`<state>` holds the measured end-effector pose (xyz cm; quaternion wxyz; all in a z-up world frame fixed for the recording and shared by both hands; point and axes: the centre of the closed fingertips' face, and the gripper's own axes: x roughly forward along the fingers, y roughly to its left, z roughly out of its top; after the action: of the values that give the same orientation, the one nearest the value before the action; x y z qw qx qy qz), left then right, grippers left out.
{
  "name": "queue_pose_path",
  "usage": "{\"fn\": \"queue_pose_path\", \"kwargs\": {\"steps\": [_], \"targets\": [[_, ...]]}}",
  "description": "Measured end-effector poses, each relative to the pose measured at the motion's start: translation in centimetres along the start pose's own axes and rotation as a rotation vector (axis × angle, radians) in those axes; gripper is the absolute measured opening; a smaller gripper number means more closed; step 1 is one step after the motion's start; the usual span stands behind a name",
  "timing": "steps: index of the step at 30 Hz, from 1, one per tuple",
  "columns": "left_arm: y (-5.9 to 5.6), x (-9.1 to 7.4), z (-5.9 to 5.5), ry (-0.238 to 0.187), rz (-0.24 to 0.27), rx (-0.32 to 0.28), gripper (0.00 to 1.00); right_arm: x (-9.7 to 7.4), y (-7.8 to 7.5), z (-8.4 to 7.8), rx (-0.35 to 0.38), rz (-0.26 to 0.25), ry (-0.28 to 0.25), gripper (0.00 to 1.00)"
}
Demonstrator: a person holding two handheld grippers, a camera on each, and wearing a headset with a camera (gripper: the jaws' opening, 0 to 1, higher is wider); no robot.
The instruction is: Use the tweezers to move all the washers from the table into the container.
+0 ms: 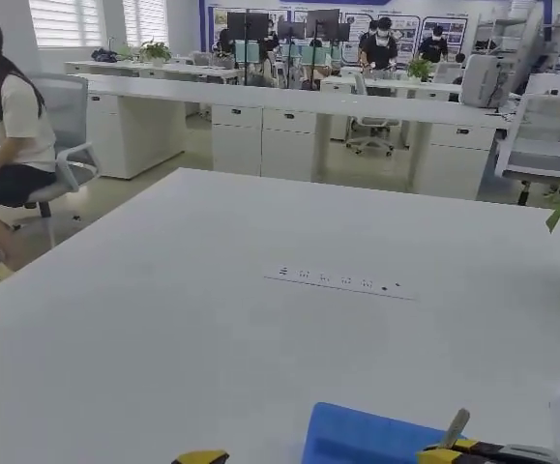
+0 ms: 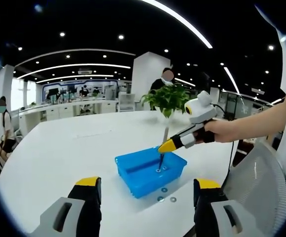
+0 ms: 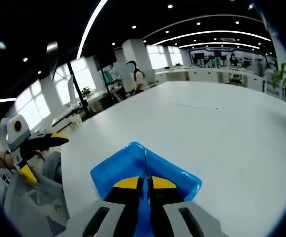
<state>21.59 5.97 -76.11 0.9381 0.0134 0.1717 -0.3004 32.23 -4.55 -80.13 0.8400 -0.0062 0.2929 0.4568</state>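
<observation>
Left gripper (image 2: 147,183): jaws spread wide, holding nothing, aimed at the work from the left. Blue container (image 2: 150,170) sits on the white table (image 2: 68,148), with at least two washers (image 2: 158,170) on its floor. Three more table washers (image 2: 164,189) lie loose just beside its corner, on the side facing the left gripper. Right gripper (image 2: 166,146), coming in from the right, has its jaws pressed together on the tweezers (image 2: 165,133), whose tips point down into the container, at or near the floor. Cannot tell if a washer is between the tips. Judged step: drop-off. To do it well, ease the squeeze only slightly with the tips low, so the washer slides off and does not bounce out. Then lift straight up past the wall before swinging to the nearest table washer. Meet it at a shallow angle and catch its rim.
</observation>
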Motion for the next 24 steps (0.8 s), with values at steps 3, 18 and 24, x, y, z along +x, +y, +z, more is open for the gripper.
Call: {"fn": "queue_pose_path", "kwargs": {"steps": [3, 18, 24], "targets": [[0.0, 0.0, -0.1, 0.003, 0.001, 0.001, 0.77, -0.4, 0.6, 0.4, -0.012, 0.014, -0.019, 0.03], [-0.1, 0.1, -0.5, 0.025, -0.006, 0.013, 0.75, -2.5, 4.2, 1.6, -0.202, 0.047, -0.139, 0.0], [-0.2, 0.1, -0.6, 0.031, -0.008, 0.02, 0.75, -3.5, 5.6, 1.2, -0.24, 0.057, -0.175, 0.0]]}}
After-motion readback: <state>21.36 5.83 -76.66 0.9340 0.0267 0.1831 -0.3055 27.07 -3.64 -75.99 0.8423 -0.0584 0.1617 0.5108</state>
